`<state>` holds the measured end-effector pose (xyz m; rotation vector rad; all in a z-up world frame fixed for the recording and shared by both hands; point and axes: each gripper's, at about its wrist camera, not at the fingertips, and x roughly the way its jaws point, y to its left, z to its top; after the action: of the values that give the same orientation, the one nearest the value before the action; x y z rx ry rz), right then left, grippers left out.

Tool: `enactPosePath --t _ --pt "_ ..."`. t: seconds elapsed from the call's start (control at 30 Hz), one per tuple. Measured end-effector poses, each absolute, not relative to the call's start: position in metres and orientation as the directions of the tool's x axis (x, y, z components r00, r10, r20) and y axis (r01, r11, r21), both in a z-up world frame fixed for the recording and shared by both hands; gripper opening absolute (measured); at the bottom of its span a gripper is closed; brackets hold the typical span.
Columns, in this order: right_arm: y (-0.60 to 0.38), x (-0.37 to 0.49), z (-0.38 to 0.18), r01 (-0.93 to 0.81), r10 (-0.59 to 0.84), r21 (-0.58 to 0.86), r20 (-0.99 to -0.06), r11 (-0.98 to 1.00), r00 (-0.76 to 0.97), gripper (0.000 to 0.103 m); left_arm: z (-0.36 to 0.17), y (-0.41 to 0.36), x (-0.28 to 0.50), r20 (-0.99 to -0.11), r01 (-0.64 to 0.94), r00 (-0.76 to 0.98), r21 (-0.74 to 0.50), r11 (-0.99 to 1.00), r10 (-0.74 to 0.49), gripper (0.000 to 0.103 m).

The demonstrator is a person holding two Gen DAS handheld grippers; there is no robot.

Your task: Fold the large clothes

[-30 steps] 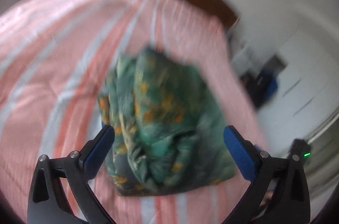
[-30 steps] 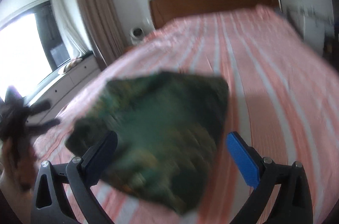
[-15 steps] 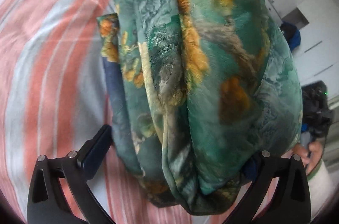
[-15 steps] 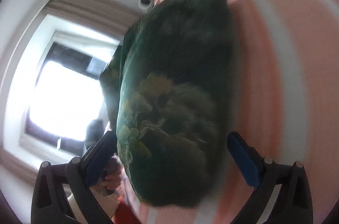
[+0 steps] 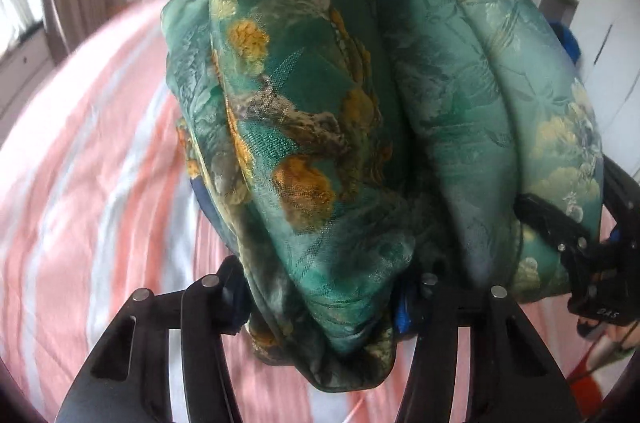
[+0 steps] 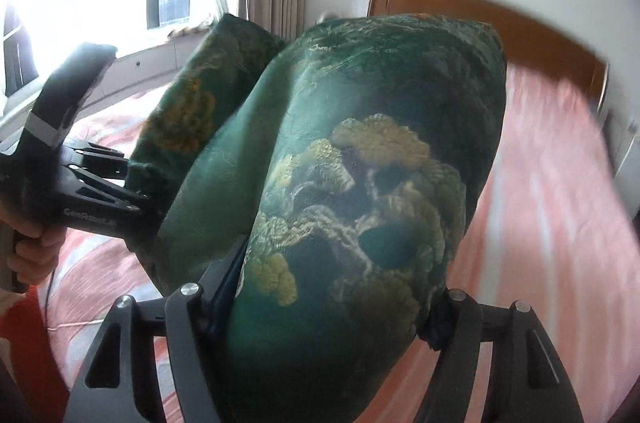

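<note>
- Left gripper (image 5: 320,297) clamped on the near edge of the folded green garment (image 5: 360,103), at 6 o'clock.
- Garment bundled above the striped bed cover (image 5: 80,183).
- Right gripper (image 6: 332,299) pinching the same garment, at 6 o'clock.

Black hand-held gripper (image 5: 320,297) frames, silver screws, blue pads.

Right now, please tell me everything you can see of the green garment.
The garment is a thick folded bundle of green woven cloth with a sheen, patterned with orange and yellow flowers. Several layers stack into rounded folds, and a dark blue layer shows at its lower left edge. It is above the striped bed. The left hand-held gripper and the right hand-held gripper each clamp one end of it.
</note>
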<state>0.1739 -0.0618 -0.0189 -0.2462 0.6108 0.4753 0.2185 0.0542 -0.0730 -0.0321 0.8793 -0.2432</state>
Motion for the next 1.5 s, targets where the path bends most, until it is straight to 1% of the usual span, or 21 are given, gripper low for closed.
enactPosePath --t 0.07,0.17,0.23,0.27,0.3,0.33,0.4,0.43,0.5,0.63,0.7,0.77,0.8,0.87,0.97,1.13,1.17,1.3,1.5 --pt "-0.071 0.178 -0.003 -0.478 0.350 -0.098 -0.559 0.873 0.752 0.070 -0.057 0.044 0.234 -0.735 0.208 0.638 -0.121 0.971 -0.228 0.055" --pt "-0.096 0.216 0.020 -0.451 0.351 -0.057 -0.543 0.891 0.763 0.070 -0.037 0.021 0.275 -0.705 0.224 0.673 -0.096 0.970 -0.224 0.056" --pt "-0.113 0.255 0.026 -0.449 0.378 0.017 -0.569 0.894 0.731 0.071 -0.036 0.009 0.308 -0.716 0.227 0.660 -0.096 0.969 -0.226 0.066" --pt "-0.119 0.272 0.024 -0.441 0.390 0.061 -0.584 0.895 0.712 0.073 -0.043 0.010 0.327 -0.734 0.214 0.636 -0.129 0.968 -0.238 0.078" --pt "-0.131 0.294 0.021 -0.421 0.405 0.125 -0.604 0.899 0.686 0.082 -0.054 0.013 0.343 -0.758 0.177 0.609 -0.157 0.972 -0.233 0.094" --pt "-0.145 0.320 0.011 -0.380 0.425 0.217 -0.640 0.899 0.640 0.094 -0.061 0.021 0.351 -0.778 0.125 0.595 -0.157 0.980 -0.201 0.099" --pt "-0.163 0.344 -0.013 -0.280 0.399 0.285 -0.696 0.917 0.597 0.096 -0.085 0.032 0.367 -0.817 0.024 0.566 -0.119 0.993 -0.112 0.098" --pt "-0.168 0.352 -0.027 -0.241 0.382 0.296 -0.726 0.924 0.572 0.096 -0.091 0.034 0.369 -0.826 0.013 0.553 -0.122 0.992 -0.109 0.098" --pt "-0.170 0.350 -0.043 -0.217 0.328 0.247 -0.749 0.944 0.575 0.096 -0.088 0.038 0.358 -0.798 0.032 0.580 -0.182 0.983 -0.166 0.097" --pt "-0.165 0.314 -0.033 -0.227 0.311 0.213 -0.691 0.950 0.653 0.096 -0.058 0.022 0.313 -0.719 0.074 0.685 -0.090 0.993 -0.116 0.098" --pt "-0.171 0.289 -0.019 -0.233 0.279 0.158 -0.654 0.959 0.703 0.098 -0.041 0.022 0.290 -0.671 0.073 0.738 -0.025 0.997 -0.070 0.103" --pt "-0.178 0.256 -0.012 -0.231 0.230 0.081 -0.625 0.970 0.746 0.102 -0.029 0.021 0.252 -0.624 0.061 0.781 0.035 0.998 -0.026 0.103" --pt "-0.178 0.235 -0.004 -0.226 0.201 0.035 -0.607 0.973 0.769 0.102 -0.026 0.017 0.246 -0.610 0.054 0.793 0.059 0.997 -0.007 0.103" --pt "-0.189 0.221 -0.001 -0.218 0.166 -0.014 -0.597 0.976 0.785 0.102 -0.021 0.018 0.222 -0.603 0.039 0.797 0.067 0.997 0.009 0.103" --pt "-0.193 0.177 0.013 -0.201 0.122 -0.072 -0.581 0.977 0.805 0.102 -0.008 0.004 0.185 -0.606 -0.011 0.794 0.065 0.998 0.048 0.103" --pt "-0.203 0.102 0.027 -0.144 0.066 -0.109 -0.522 0.984 0.850 0.102 0.004 -0.010 0.122 -0.491 -0.178 0.843 0.133 0.975 0.221 0.103" --pt "-0.204 0.090 0.030 -0.129 0.052 -0.117 -0.509 0.985 0.859 0.102 0.004 -0.013 0.113 -0.477 -0.195 0.846 0.140 0.971 0.239 0.103" --pt "-0.204 0.045 0.040 -0.091 0.020 -0.131 -0.467 0.987 0.884 0.102 0.004 -0.022 0.086 -0.498 -0.182 0.837 0.136 0.974 0.226 0.103" --pt "-0.202 0.015 0.043 -0.060 0.005 -0.098 -0.487 0.993 0.873 0.102 0.002 -0.029 0.060 -0.515 -0.174 0.826 0.154 0.973 0.229 0.103"
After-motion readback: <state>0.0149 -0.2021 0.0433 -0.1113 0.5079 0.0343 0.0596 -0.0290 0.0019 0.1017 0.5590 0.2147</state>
